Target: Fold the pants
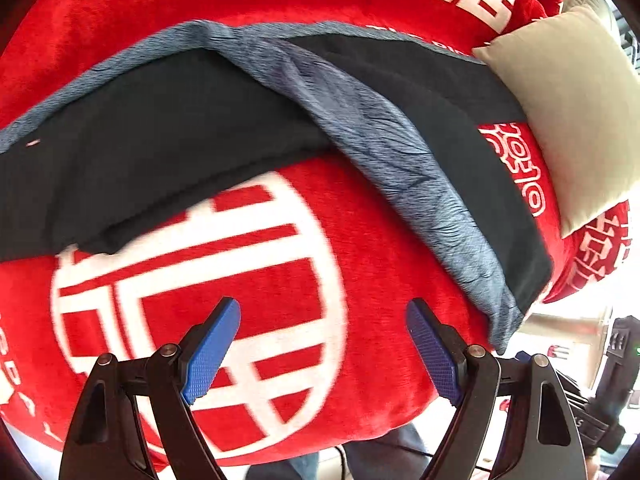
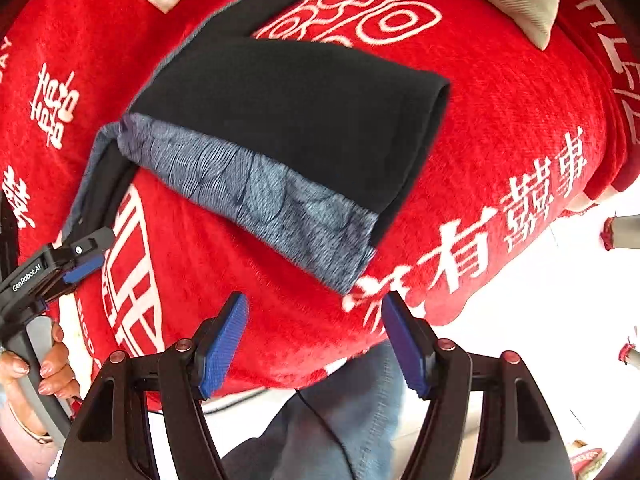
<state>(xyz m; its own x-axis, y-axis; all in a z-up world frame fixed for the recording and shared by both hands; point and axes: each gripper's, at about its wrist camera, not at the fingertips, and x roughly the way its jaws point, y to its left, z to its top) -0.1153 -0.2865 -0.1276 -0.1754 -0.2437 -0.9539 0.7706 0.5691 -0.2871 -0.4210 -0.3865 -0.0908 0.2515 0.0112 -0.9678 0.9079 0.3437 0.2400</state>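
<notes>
Both the left tongs and right tongs gape wide, empty, above the pants near the red blanket's front edge.

— What's the black pair of pants with the grey patterned band made of?
— Matt, soft knit cloth; the grey band has a fine, line-printed weave.
— And the red plush blanket with white characters?
— Fuzzy, napped pile, matt.
— The beige square cushion?
— Plain woven cloth, perhaps ribbed; it's blurred.
— The left tongs?
— Smooth black plastic arms, dull metal pins, blue knurled pads.
</notes>
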